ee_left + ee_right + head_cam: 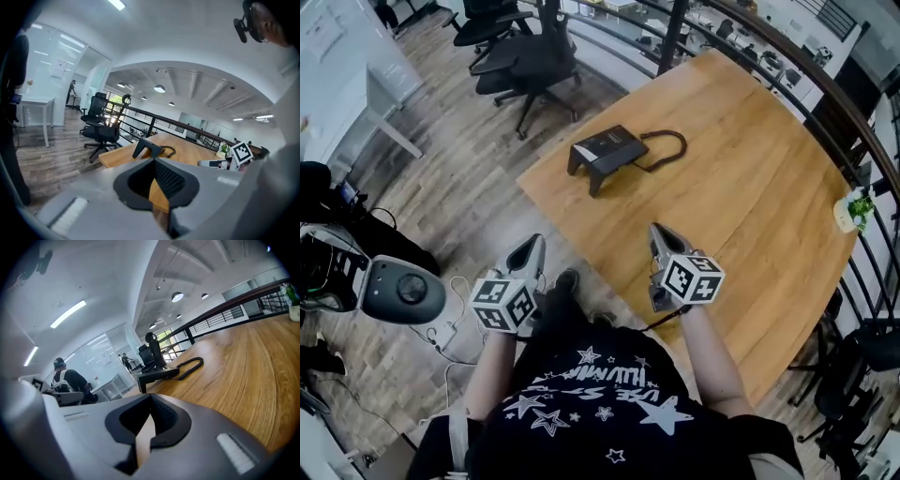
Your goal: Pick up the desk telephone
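Head view, taking the desk telephone (607, 152) as the marker: an office chair (525, 56) stands on the floor beyond it to the left, partly cut off by the frame's top. The left tool (532, 246) hangs well short of the telephone and to its left, off the bench (750, 187) and over the wooden floor, its jaws pressed together with nothing between them. The telephone itself sits near the bench's left corner, dark and propped on its stand; its keys and handset cannot be made out from any view. A black cord (667, 150) loops out just to its right. The right tool (659, 232) hovers over the bench, short of the telephone and to its right, jaws likewise closed and empty. Far right of the telephone, a small potted plant (853, 208) stands at the bench's edge.
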The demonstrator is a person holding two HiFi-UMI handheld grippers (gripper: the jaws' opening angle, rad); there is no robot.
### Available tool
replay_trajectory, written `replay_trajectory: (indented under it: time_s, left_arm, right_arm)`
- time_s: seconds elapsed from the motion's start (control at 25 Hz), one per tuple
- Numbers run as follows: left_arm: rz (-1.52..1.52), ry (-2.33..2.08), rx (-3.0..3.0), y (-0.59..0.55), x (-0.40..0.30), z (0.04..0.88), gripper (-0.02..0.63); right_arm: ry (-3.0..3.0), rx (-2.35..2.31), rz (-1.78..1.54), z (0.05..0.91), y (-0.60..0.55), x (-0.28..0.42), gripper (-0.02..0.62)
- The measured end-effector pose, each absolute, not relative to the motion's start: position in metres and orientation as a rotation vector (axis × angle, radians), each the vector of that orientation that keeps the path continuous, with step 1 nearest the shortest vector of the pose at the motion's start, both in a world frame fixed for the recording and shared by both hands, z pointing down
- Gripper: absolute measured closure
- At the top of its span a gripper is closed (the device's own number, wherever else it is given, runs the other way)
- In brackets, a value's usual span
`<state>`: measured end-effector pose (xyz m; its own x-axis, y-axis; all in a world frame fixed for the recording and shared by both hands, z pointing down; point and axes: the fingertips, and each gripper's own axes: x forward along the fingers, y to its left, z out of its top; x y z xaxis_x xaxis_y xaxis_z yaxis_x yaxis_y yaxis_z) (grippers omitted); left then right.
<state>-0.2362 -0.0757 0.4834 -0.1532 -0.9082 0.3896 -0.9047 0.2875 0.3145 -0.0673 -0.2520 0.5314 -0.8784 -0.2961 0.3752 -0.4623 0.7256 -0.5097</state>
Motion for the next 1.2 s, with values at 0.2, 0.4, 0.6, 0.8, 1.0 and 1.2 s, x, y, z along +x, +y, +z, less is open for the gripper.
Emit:
replay_trajectory:
  time_s: [0.2,0.4,0.6,0.8,1.0,1.2]
  left_arm:
    - [0.006,-1.923,1.699,-0.123,-0.248,0.497,0.604]
    - [-0.067,-1.726,1.731,-0.162,-0.257,0.508,0.545]
    - [-0.162,-1.506,1.719,-0.19,-0.267,0.516,0.45]
    - [-0.359,-1.201,1.64,-0.217,-0.263,0.522,0.273]
    - [-0.432,-1.135,1.551,-0.243,-0.273,0.527,0.224]
    - [-0.457,-1.11,1.498,-0.267,-0.279,0.534,0.221]
  right_arm:
    - [-2.628,0.706,0.909,0.541,-0.268,-0.065,0.592]
    - [-2.585,0.819,0.939,0.547,-0.283,-0.072,0.592]
    - [-2.559,0.94,0.948,0.541,-0.293,-0.087,0.592]
    - [-2.526,1.078,0.961,0.538,-0.296,-0.088,0.592]
    - [-2.486,1.193,0.973,0.535,-0.299,-0.081,0.592]
    - [-2.418,1.323,0.988,0.534,-0.298,-0.064,0.592]
